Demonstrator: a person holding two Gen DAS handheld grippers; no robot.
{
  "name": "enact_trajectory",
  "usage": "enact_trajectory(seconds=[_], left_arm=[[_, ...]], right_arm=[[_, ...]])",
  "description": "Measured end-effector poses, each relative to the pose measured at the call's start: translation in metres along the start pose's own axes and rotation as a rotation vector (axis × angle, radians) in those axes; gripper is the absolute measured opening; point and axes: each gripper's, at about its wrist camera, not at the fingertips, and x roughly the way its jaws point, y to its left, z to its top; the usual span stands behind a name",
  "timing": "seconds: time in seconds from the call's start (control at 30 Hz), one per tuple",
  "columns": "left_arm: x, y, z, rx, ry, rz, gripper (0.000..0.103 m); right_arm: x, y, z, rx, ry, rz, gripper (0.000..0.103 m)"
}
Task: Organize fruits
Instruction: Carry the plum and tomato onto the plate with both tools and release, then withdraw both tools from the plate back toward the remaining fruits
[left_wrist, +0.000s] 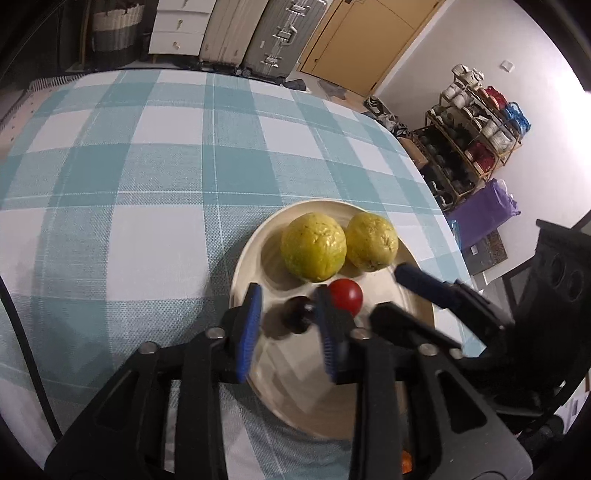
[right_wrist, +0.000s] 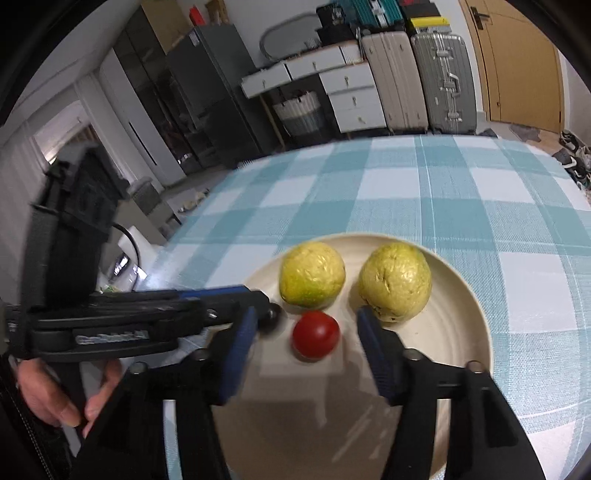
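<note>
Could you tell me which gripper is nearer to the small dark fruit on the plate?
Left. The left gripper, open, brackets the dark fruit on the plate; the right gripper, open, brackets the red tomato beside it.

We see a worktop (right_wrist: 443, 192) covered by a teal-and-white checked cloth (left_wrist: 147, 177). Directly on the cloth, near the worktop's edge, sits one round cream plate (right_wrist: 476, 314), flat on the checks, with cloth showing on its far side.
</note>
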Motion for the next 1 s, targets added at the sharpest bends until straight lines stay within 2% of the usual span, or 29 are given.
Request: enact_trajectory(seconds=[0.07, 0.13, 0.2, 0.3, 0.5, 0.87, 1.0], left_arm=[[-0.007, -0.002, -0.002, 0.000, -0.017, 0.004, 0.064], [-0.016, -0.004, -0.005, 0.001, -0.047, 0.031, 0.069], [-0.023, -0.006, -0.007, 0.016, -0.063, 0.053, 0.069], [-0.032, -0.008, -0.012, 0.013, -0.069, 0.038, 0.069], [-0.054, -0.015, -0.023, 0.027, -0.097, 0.058, 0.069], [-0.097, -0.046, -0.053, 0.120, -0.173, 0.210, 0.070], [-0.108, -0.053, -0.065, 0.133, -0.179, 0.249, 0.072]], right_arm=[[-0.010, 0.000, 0.000, -0.004, -0.021, -0.010, 0.071], [-0.019, 0.000, -0.002, 0.000, -0.034, -0.018, 0.074], [-0.026, -0.001, -0.003, 0.002, -0.043, -0.023, 0.076], [-0.038, -0.001, -0.007, 0.006, -0.056, -0.032, 0.077], [-0.061, 0.001, -0.017, 0.005, -0.087, -0.051, 0.077], [-0.101, 0.012, -0.030, -0.007, -0.163, -0.067, 0.089], [-0.113, 0.017, -0.037, -0.014, -0.176, -0.065, 0.089]])
